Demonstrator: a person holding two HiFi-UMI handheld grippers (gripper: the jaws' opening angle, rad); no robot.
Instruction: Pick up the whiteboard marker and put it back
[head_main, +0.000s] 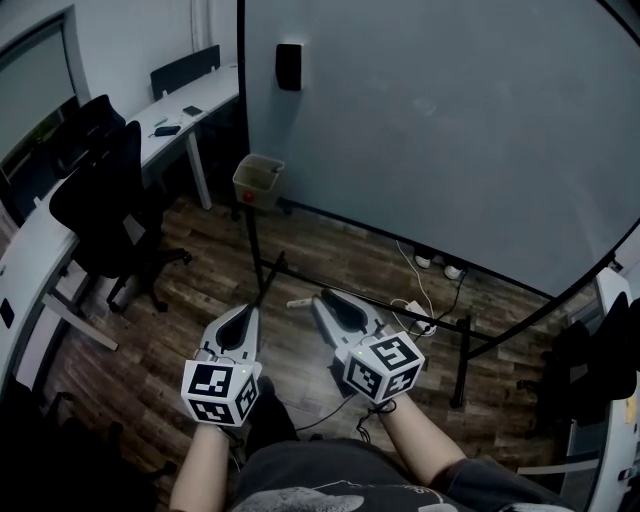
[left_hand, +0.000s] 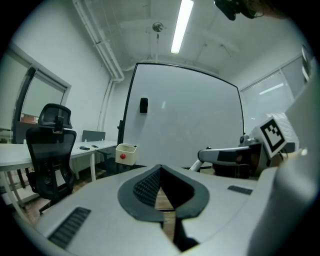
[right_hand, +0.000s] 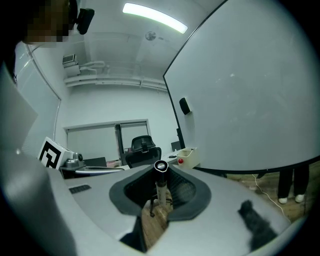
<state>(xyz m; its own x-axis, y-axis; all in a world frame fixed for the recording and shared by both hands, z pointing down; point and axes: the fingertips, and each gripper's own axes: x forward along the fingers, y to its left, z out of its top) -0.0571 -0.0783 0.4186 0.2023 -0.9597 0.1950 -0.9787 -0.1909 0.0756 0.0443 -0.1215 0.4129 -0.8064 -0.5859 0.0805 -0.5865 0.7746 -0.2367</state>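
Note:
The whiteboard marker (right_hand: 160, 186), white with a black cap, stands upright between the pads of my right gripper (right_hand: 160, 176), which is shut on it. In the head view the marker (head_main: 298, 303) pokes out to the left of the right gripper (head_main: 322, 298) above the wooden floor. Just left of it, my left gripper (head_main: 248, 312) is shut, its tips meeting with nothing between them (left_hand: 160, 168). Both point toward the large whiteboard (head_main: 440, 120). A beige holder box (head_main: 258, 180) with a red knob hangs at the board's lower left corner, and a black eraser (head_main: 289, 66) sticks to the board.
The whiteboard's black stand (head_main: 268, 275) spreads its legs over the floor ahead. Cables and a power strip (head_main: 420, 312) lie under the board. A black office chair (head_main: 105, 205) and white desks (head_main: 185, 110) are at the left; another chair (head_main: 595, 370) is at the right.

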